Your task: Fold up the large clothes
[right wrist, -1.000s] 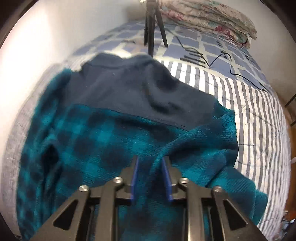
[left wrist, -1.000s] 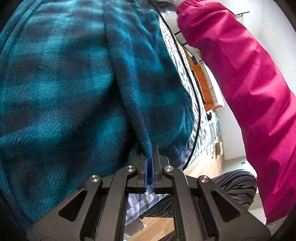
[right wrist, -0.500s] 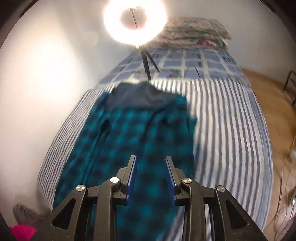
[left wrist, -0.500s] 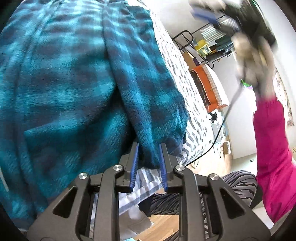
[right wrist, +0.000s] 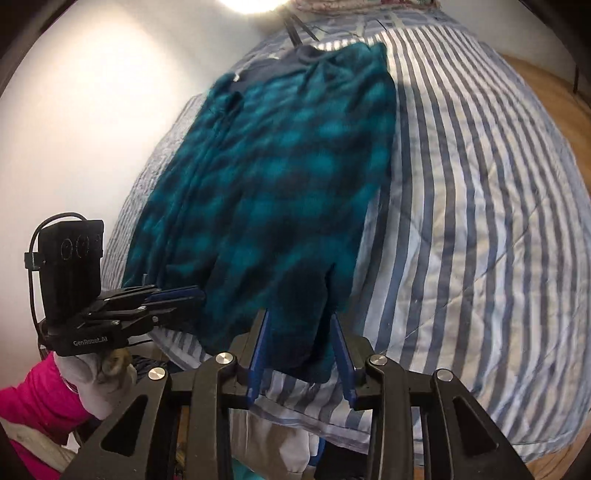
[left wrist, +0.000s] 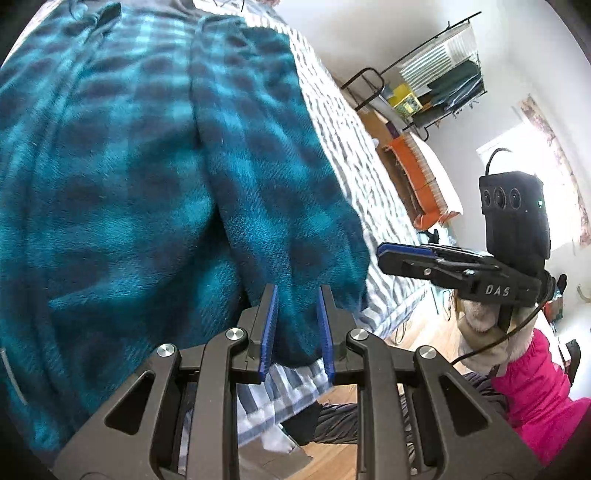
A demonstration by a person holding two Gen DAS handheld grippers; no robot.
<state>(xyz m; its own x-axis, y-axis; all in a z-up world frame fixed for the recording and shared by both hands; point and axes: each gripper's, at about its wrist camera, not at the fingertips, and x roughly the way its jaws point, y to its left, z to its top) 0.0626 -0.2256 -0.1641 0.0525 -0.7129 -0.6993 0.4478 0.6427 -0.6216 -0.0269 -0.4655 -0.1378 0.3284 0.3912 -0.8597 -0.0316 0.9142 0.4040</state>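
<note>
Nearest the bed's foot edge, both tongs are hovering at the hem of the teal plaid fleece garment [right wrist: 280, 184]. The left tongs [left wrist: 295, 328] are standing slightly apart, with the hem corner lying between the blue pads but not looking pinched. The right tongs [right wrist: 301, 350] are opening, and the dark hem end is sitting loosely in the gap between them, so neither pair seems to be gripping cloth.

Beyond the hem, the garment is lying lengthwise on the striped bed [right wrist: 480, 221] as a long, narrow strip. One side panel is lying over the body along a lengthwise crease, so the sideways folding appears to be done on that side at least. Its right edge is running fairly straight, with bare striped cover beside it.

At the far end from the hem, the dark collar is lying flat towards the tripod legs [right wrist: 299, 31] and the glare of a lamp.

By my judgement, what is remaining is the crosswise fold: taking the hem corners and carrying them up towards the collar, perhaps twice.
</note>
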